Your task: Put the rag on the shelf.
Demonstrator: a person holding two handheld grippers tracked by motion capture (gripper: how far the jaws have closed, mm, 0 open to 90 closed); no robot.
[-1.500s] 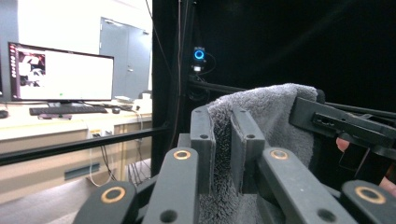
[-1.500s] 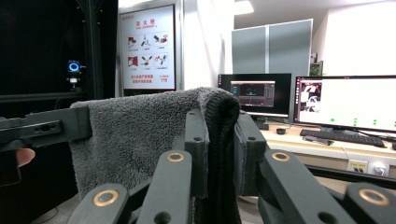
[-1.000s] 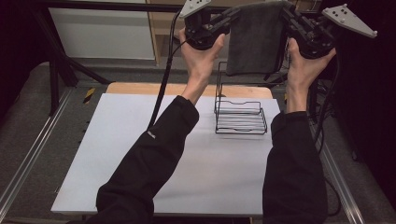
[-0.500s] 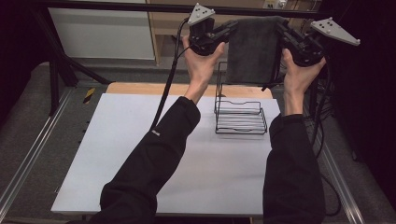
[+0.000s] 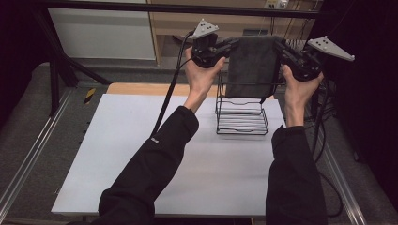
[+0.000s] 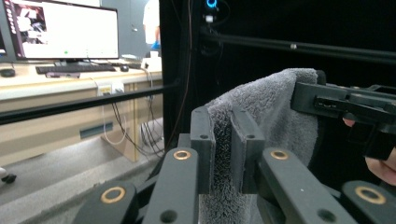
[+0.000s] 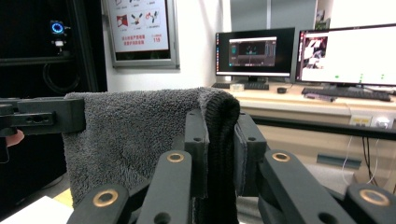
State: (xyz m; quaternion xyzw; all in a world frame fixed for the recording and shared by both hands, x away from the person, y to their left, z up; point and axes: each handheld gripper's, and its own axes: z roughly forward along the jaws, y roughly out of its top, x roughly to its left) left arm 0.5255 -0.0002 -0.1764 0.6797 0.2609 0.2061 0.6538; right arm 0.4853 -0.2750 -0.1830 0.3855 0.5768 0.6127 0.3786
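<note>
Towel [image 5: 251,65]: far right, stretched above the wire rack [image 5: 241,117]
Left claw [image 6: 223,154]: clamped on one top corner
Right claw [image 7: 219,154]: clamped on the other
Technique: lower level, taut, centred over the rack's top bar

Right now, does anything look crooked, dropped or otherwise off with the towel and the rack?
Nothing stands out. The grey towel hangs flat, stretched between the left gripper and the right gripper, each clamped on an upper corner. The wire rack stands upright on the white table, below the towel.

right claw [image 7: 220,154] pinches grey towel [image 7: 140,126]; monitors [image 7: 299,51] behind.
</note>
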